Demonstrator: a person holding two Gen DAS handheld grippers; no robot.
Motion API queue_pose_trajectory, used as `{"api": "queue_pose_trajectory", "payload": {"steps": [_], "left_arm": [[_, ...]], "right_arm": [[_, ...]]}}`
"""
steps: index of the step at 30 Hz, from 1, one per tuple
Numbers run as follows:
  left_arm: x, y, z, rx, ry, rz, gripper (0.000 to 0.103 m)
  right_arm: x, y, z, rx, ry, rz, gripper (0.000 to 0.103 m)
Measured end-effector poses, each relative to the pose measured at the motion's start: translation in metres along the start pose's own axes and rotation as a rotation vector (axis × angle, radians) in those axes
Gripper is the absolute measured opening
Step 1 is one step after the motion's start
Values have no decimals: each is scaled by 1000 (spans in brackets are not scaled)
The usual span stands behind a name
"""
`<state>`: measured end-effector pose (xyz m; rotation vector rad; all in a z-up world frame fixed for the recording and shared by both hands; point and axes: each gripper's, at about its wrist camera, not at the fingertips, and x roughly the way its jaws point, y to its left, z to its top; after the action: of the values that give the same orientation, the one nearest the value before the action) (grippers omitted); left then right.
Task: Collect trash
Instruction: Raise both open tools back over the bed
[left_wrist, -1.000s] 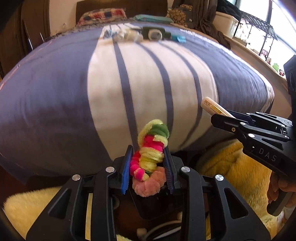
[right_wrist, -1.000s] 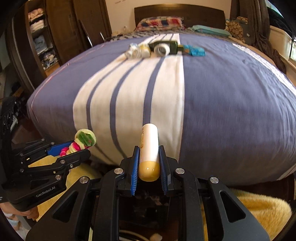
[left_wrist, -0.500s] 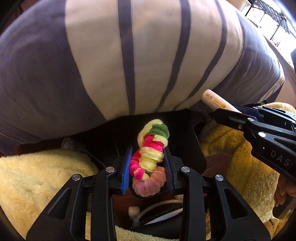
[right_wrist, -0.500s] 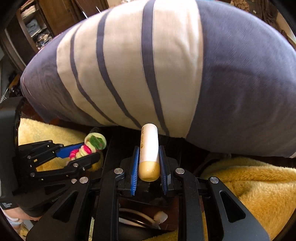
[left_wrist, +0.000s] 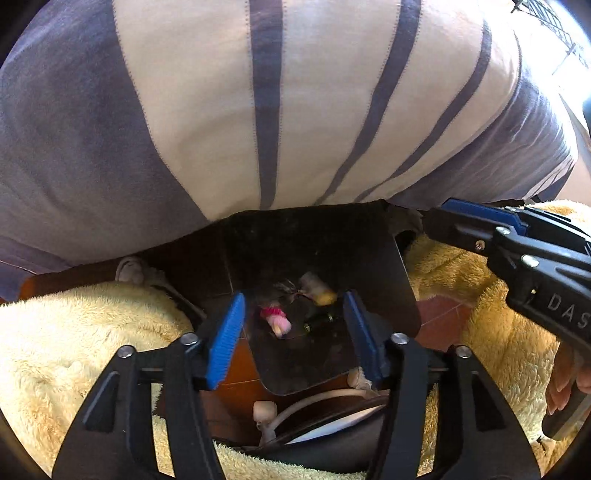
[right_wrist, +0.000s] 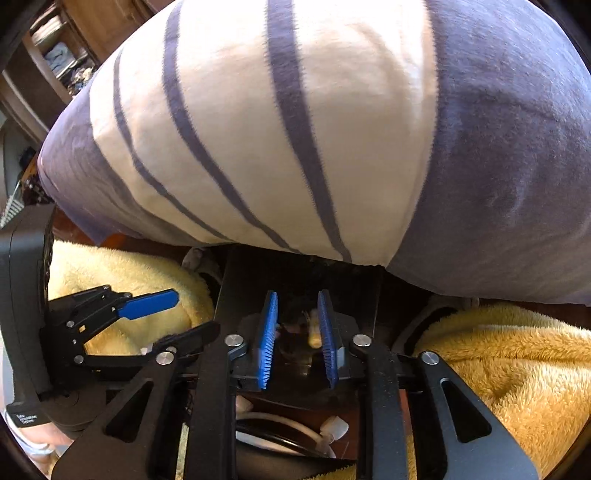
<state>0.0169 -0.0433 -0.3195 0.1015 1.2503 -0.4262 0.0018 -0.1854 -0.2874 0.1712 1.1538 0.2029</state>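
Note:
A black bin (left_wrist: 402, 280) stands on the floor against the foot of the bed. My left gripper (left_wrist: 293, 299) hovers over it, jaws opening with nothing between the blue pads. The pink, yellow and green fuzzy coil (left_wrist: 275, 319) lies down in the bin, and the cream tube (left_wrist: 317, 290) lies beside it. In the right wrist view my right gripper (right_wrist: 298, 295) is also over the bin (right_wrist: 373, 295), jaws opening, and the tube (right_wrist: 314, 330) shows blurred below the pads, free of them. Each gripper sees the other: the right gripper (left_wrist: 439, 214), the left gripper (right_wrist: 194, 312).
The bed's purple and white striped cover (left_wrist: 295, 110) bulges just above the bin. Yellow fluffy fabric (left_wrist: 74, 350) flanks the bin on both sides (right_wrist: 498, 350). A white cable with plugs (left_wrist: 295, 402) lies on the brown floor below the grippers. A hand (left_wrist: 565, 384) holds the right gripper.
Both grippers sank toward the bin and tipped downward. The left let go of the fuzzy coil and the right let go of the cream tube; both things now lie in the bin.

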Motion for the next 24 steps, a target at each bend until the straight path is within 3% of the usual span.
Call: {"api": "queue_pose_trajectory", "payload": {"steps": [2,7,15,20,24], "left_arm": [[-4,2,1,-1,-10,8,69],[-28,4,8,8,-80,42,85],[-115,6,46,28,-314,101,95],[-148,21,80,10,-405,130,95],[-158,33,109,1,-446,167,95]], "right_arm": [[-3,-7,2,14,-12,-15,58],[-20,-20,8,39,-71,-72,79],[-90,-30,42,57,-275,-95,91],[-121,-30,80,20,-373,-121,92],[-123,-24,105,19,-405,-131,92]]}}
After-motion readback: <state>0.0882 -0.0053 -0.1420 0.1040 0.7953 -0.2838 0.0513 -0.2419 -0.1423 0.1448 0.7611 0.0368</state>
